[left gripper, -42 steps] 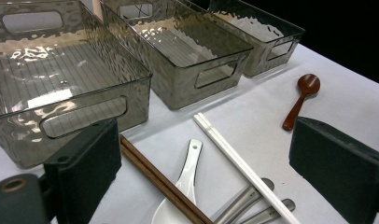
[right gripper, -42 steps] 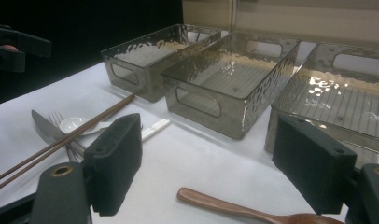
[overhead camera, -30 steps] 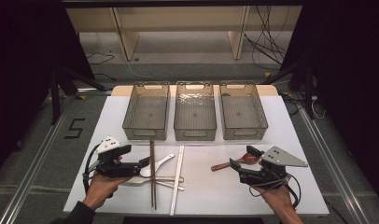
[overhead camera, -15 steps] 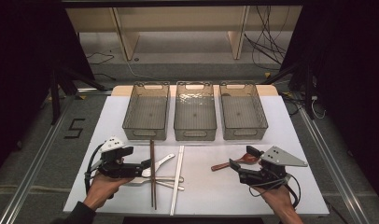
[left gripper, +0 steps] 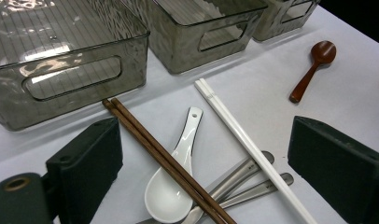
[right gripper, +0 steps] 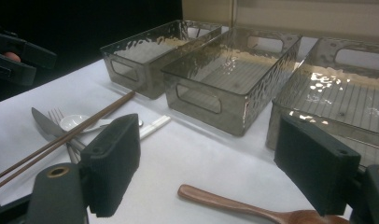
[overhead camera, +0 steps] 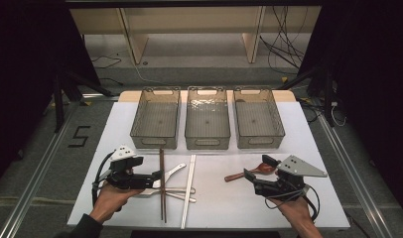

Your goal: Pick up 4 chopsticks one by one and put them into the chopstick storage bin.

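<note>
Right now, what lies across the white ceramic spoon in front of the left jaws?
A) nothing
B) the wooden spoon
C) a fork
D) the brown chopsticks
D: in the left gripper view the brown chopsticks run diagonally over the white ceramic spoon, while the wooden spoon lies apart to the right.

Three grey bins (overhead camera: pixel 207 124) stand side by side across the far part of the tabletop (overhead camera: pixel 219 198) and close the way forward. Near the left claw (overhead camera: pixel 157 176), the brown chopsticks (overhead camera: pixel 162 183), white chopsticks (overhead camera: pixel 189 188), white spoon (left gripper: pixel 171 186) and metal cutlery (overhead camera: pixel 177 193) lie crossed together. Bare tabletop lies between this pile and the wooden spoon (overhead camera: pixel 246 172) beside the right claw (overhead camera: pixel 256 171).
</note>
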The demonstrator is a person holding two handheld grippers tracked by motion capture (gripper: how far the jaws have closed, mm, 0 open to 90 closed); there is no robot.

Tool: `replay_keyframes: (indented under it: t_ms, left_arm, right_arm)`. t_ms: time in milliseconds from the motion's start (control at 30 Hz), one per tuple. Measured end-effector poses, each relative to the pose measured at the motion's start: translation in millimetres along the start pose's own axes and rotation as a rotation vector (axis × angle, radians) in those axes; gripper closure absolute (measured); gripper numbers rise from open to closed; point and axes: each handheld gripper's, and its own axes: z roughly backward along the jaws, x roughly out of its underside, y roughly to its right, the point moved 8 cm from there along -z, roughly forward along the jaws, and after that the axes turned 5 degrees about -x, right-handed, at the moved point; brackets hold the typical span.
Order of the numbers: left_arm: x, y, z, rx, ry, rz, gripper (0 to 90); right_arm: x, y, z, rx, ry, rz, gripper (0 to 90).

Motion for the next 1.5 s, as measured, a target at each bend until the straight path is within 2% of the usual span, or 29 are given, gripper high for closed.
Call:
replay_keyframes:
  t_ms: [167,367,433,533,600,667,767,800,867,900,967,1000,1167,1300,1400,1500]
  left_arm:
    - [-2.8,1.3,0.0,-0.018,-0.015,0.009,9.7]
    - [-3.2,5.8,-3.9,-0.038,-0.049,-0.011,9.7]
    - [-0.7,5.3,-7.2,-0.057,-0.086,-0.034,10.1]
    - [0.3,4.5,-10.4,-0.070,-0.102,-0.040,10.6]
    - [2.1,3.6,-13.8,-0.071,-0.141,-0.042,11.8]
    - [4.6,2.0,-19.9,-0.099,-0.192,-0.050,13.8]
    - [6.8,1.5,-23.4,-0.116,-0.217,-0.055,15.5]
    - [9.4,-1.4,-25.8,-0.131,-0.248,-0.066,16.1]
    - [11.0,-2.3,-27.1,-0.135,-0.265,-0.053,17.2]
    - [14.6,-4.2,-29.8,-0.134,-0.295,-0.047,17.7]
    - [16.1,-4.6,-31.4,-0.140,-0.302,-0.049,20.1]
    - [18.3,-7.3,-34.7,-0.160,-0.318,-0.067,21.4]
    - [23.8,-12.6,-42.6,-0.166,-0.367,-0.068,26.8]
    - [25.8,-15.9,-47.8,-0.182,-0.391,-0.090,32.2]
    - [31.1,-19.6,-54.7,-0.165,-0.430,-0.087,37.1]
    - [31.9,-20.8,-57.3,-0.168,-0.438,-0.089,39.7]
  right_arm:
    - [0.0,0.0,-0.2,-0.003,-0.001,-0.001,23.0]
    - [-0.4,0.3,0.0,-0.005,0.003,-0.005,23.0]
    - [-0.4,0.1,0.3,-0.006,0.002,-0.006,23.0]
    - [-0.7,0.3,0.4,-0.006,0.004,-0.006,23.0]
    - [-0.7,0.4,0.2,-0.007,0.004,-0.005,23.0]
    - [-0.5,0.2,0.3,-0.007,0.002,-0.005,23.0]
    - [-0.7,0.6,0.4,-0.005,0.002,-0.004,23.0]
    - [-0.3,1.1,0.1,-0.005,0.000,-0.006,23.1]
    - [0.4,1.5,-0.2,-0.004,-0.007,-0.009,23.1]
    - [0.4,1.5,-0.4,-0.005,-0.008,-0.009,23.1]
    - [0.5,0.7,-0.5,-0.006,-0.009,-0.008,23.1]
    - [0.5,0.5,-0.4,-0.007,-0.010,-0.007,23.2]
    - [0.7,0.4,-0.9,-0.010,-0.011,-0.009,23.3]
    - [1.0,0.4,-1.3,-0.014,-0.014,-0.010,23.6]
    - [0.9,0.2,-1.2,-0.013,-0.014,-0.009,23.7]
    - [0.9,0.3,-1.2,-0.013,-0.014,-0.008,23.7]
